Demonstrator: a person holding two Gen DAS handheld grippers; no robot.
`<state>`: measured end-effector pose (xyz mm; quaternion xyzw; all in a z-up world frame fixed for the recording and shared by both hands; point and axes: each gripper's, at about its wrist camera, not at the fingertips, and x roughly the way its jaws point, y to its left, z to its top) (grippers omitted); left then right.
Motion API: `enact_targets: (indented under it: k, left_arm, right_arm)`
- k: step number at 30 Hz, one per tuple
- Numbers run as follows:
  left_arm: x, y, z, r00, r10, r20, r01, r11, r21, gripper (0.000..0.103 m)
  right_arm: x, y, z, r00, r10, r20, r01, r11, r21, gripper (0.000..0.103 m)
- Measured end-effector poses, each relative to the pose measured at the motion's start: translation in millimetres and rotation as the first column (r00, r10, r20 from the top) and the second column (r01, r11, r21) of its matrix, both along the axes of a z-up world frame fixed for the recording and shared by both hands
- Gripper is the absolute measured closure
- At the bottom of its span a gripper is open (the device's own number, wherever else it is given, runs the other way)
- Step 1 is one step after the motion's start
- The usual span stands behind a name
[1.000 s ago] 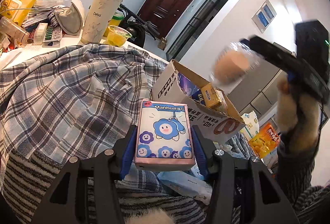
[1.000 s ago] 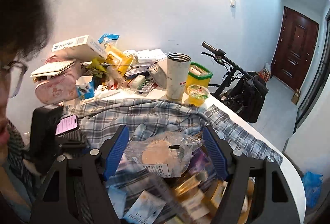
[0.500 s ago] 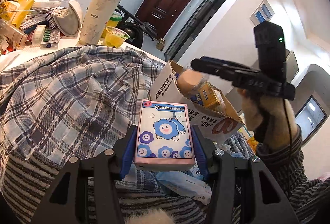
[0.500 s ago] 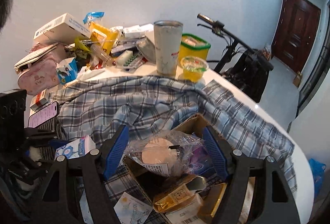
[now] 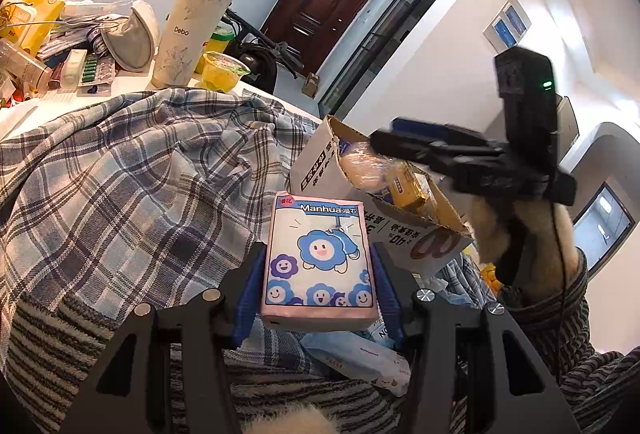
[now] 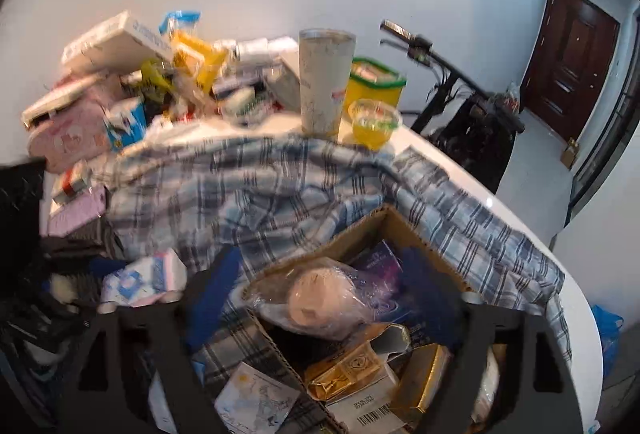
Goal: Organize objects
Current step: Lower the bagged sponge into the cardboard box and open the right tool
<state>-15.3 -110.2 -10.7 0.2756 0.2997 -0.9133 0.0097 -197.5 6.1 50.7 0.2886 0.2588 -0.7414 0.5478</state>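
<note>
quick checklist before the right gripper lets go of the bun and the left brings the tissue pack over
1. Wrapped bun inside the cardboard box: ok, it lies over the other things in there.
2. Right gripper off the bun: cannot tell, the picture is blurred.
3. Tissue pack held squarely by the left gripper: ok, upright between both fingers.
4. Room in the box for the pack: not ok, it looks crowded with yellow packets and the bun.
5. Way to the box free: not ok, the right gripper hangs over the opening.
</note>
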Motion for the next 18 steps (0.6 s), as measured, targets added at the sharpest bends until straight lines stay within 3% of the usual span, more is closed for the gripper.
enact_targets:
  k: [6, 9, 12, 18]
  left_arm:
    - [1, 4, 4, 1.000, -0.015, -0.018, 0.015, 1.000, -0.015, 0.050]
    - [0, 6, 6, 0.999, -0.027, -0.026, 0.027, 0.999, -0.025, 0.050]
    - [4, 4, 9, 0.998, -0.027, -0.064, 0.026, 1.000, -0.012, 0.050]
    - [2, 14, 21, 0.994, -0.037, -0.102, 0.031, 0.998, -0.057, 0.050]
  right_arm:
    - [6, 32, 36, 0.999, -0.048, -0.021, 0.045, 0.991, -0.127, 0.008]
    - [11, 54, 44, 0.997, -0.075, -0.011, 0.071, 0.981, -0.179, 0.001]
    - [18, 81, 43, 0.996, -0.090, 0.018, 0.092, 0.970, -0.224, 0.001]
    - [41, 137, 21, 0.996, -0.086, 0.027, 0.090, 0.957, -0.277, 0.001]
